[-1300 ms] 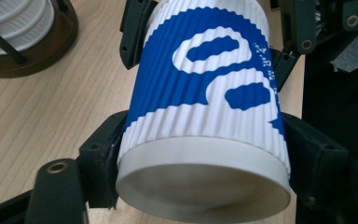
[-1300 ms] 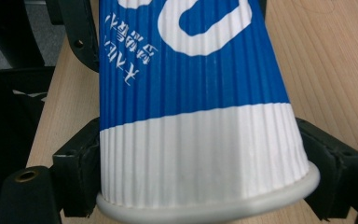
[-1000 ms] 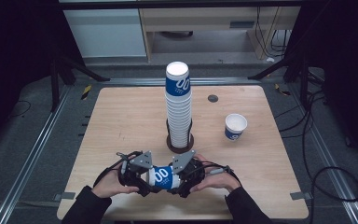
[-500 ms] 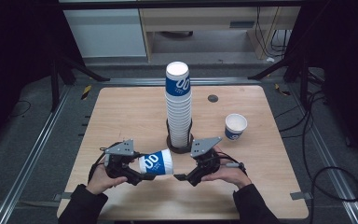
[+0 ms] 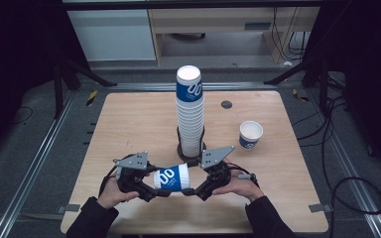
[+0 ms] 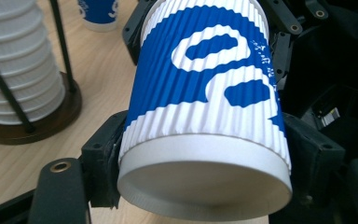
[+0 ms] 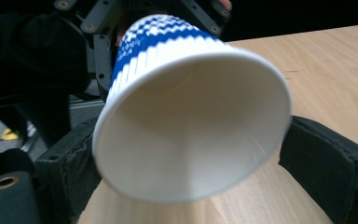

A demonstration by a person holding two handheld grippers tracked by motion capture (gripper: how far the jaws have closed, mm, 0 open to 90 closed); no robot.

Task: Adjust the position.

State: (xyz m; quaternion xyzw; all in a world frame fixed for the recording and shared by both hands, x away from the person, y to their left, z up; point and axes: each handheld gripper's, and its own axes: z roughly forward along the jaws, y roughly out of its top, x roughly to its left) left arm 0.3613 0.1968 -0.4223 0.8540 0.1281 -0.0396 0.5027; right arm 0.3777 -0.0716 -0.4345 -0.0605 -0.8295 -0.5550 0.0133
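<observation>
L gripper (image 5: 151, 191) clamps cup (image 5: 171, 178) sideways at its base, R gripper (image 5: 191, 191) jaws closing round rim, contact unclear

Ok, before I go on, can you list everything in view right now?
table: one, light wood, centre of the high view
cup stack: one tall stack, white and blue, mid-table
stack holder: one, dark base with thin rods, around the stack
upright cup: one, white and blue, right of the stack
round spot: one, dark, far side of the table
held cup: one, white and blue, on its side above the near edge
left gripper: black, jaws clamped on the cup's base
right gripper: black, jaws just closing around the cup's open end, contact unclear
hands: two, one behind each gripper
</observation>
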